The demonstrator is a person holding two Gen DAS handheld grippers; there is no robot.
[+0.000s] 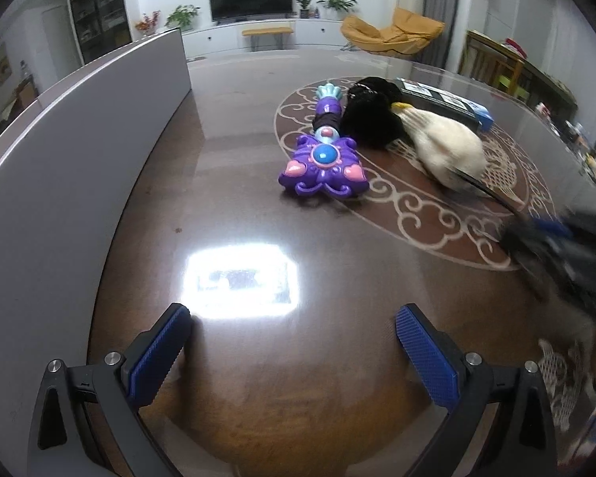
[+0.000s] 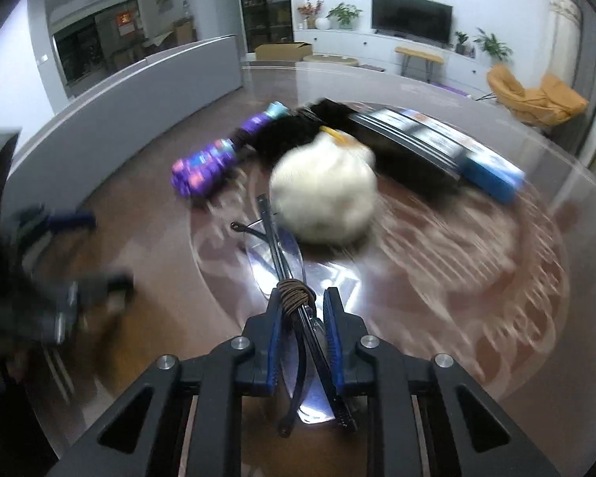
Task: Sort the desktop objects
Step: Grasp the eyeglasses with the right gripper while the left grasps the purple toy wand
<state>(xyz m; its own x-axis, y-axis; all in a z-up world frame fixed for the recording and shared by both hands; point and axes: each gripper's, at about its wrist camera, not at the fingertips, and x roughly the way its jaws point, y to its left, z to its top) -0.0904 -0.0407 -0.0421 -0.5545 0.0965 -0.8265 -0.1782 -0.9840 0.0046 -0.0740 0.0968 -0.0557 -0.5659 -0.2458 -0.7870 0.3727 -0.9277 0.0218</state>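
Black-framed glasses sit clamped in the right tongs at bottom centre; left tongs gape apart over the desk.

A purple plastic toy wand with a blue centre button lies on the glossy brown round table with a pale scroll pattern, and a black fluffy plush touches its right side. A cream fluffy plush rests against the black one on the right, with a long black box with a blue end behind both. Folded black-framed glasses with clear lenses sit in front of the cream plush, between the pads of the right gripper, while a grey partition panel runs along the table's left edge.
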